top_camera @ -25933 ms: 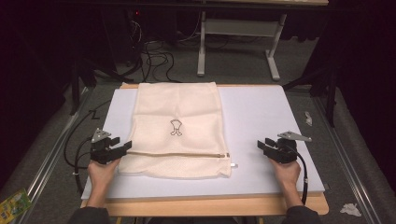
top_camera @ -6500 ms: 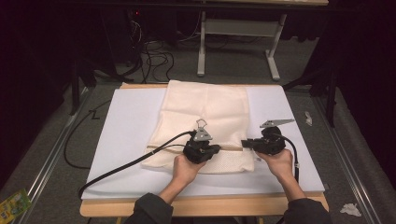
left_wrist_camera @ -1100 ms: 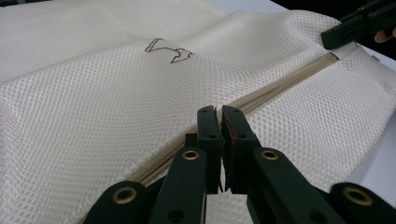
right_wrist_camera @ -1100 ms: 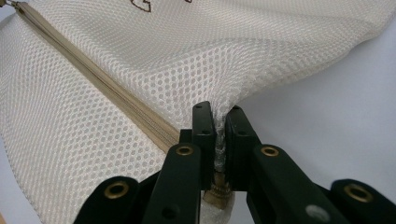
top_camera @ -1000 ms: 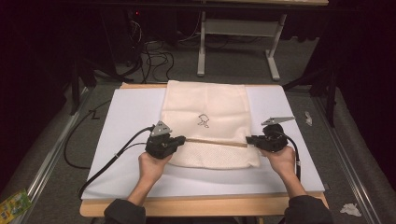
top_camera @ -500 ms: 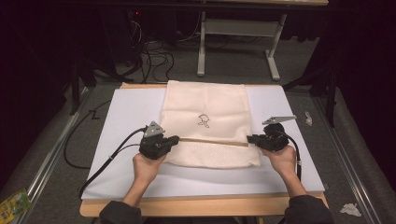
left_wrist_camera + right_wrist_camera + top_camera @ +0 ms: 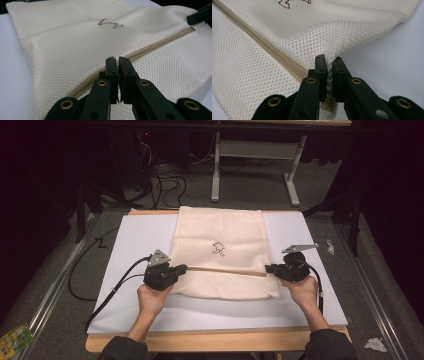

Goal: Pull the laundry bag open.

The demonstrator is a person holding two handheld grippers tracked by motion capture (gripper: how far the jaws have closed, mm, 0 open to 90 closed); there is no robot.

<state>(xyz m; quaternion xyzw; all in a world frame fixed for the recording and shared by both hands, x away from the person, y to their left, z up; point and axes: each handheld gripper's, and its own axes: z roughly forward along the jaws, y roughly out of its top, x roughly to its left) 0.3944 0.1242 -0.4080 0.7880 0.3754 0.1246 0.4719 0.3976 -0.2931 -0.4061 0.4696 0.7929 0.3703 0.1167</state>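
A cream mesh bag (image 7: 220, 235) with a small dark emblem lies on the white board (image 7: 125, 250). A tan zipper (image 7: 225, 270) runs across it from side to side. My left gripper (image 7: 182, 268) sits at the zipper's left end, jaws shut where the zipper (image 7: 160, 43) meets them (image 7: 116, 63); the pull itself is hidden between them. My right gripper (image 7: 268, 268) is at the bag's right edge, shut on a pinch of mesh (image 7: 328, 63) beside the zipper's end (image 7: 262, 42). The bag (image 7: 62, 45) is stretched taut between both grippers.
The board rests on a wooden table (image 7: 215, 340). The left gripper's cable (image 7: 115, 285) trails off the board's left side. On the floor are a white metal stand (image 7: 250, 150) behind, crumpled paper (image 7: 372, 344) at right and a green packet (image 7: 15, 337) at left.
My left gripper has slid a little to the left along the zipper line to the bag's left edge. The right gripper has stayed put on the right edge.
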